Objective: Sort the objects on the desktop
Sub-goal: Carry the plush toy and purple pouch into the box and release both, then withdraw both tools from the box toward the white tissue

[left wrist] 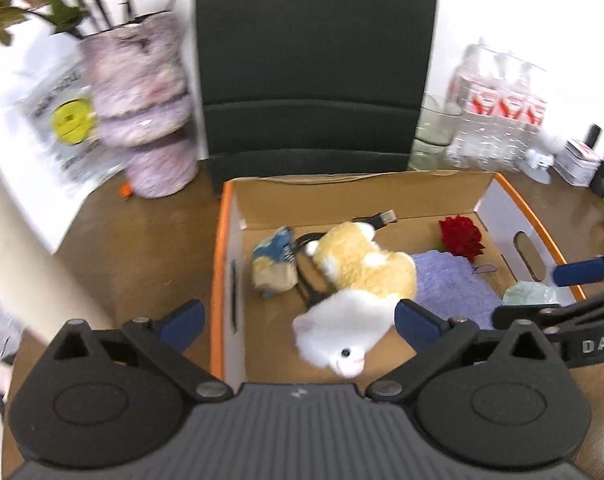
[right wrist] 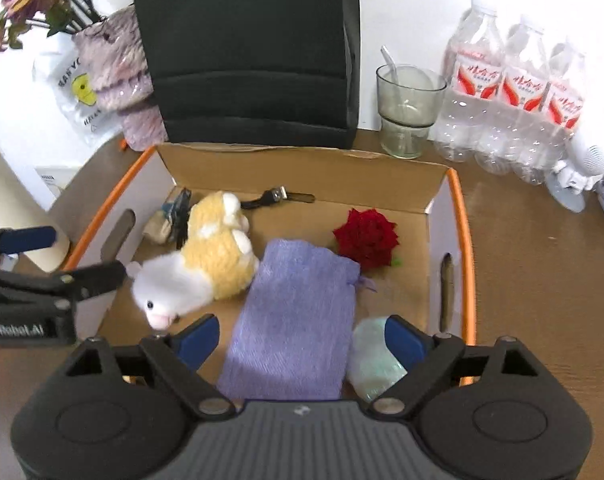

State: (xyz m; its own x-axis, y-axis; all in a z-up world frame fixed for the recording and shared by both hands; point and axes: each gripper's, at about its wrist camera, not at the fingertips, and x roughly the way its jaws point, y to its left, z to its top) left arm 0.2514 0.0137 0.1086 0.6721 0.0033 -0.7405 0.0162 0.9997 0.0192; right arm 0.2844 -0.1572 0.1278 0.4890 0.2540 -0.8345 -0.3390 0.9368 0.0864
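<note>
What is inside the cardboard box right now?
In the cardboard box lie a plush toy, a purple cloth, a red rose, a black strap, a blue-and-beige item and a pale green object. What lies beneath the cloth and toy is hidden.

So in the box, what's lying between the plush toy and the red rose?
The purple cloth lies between the plush toy and the red rose, flat on the box floor. The right wrist view shows it best.
</note>
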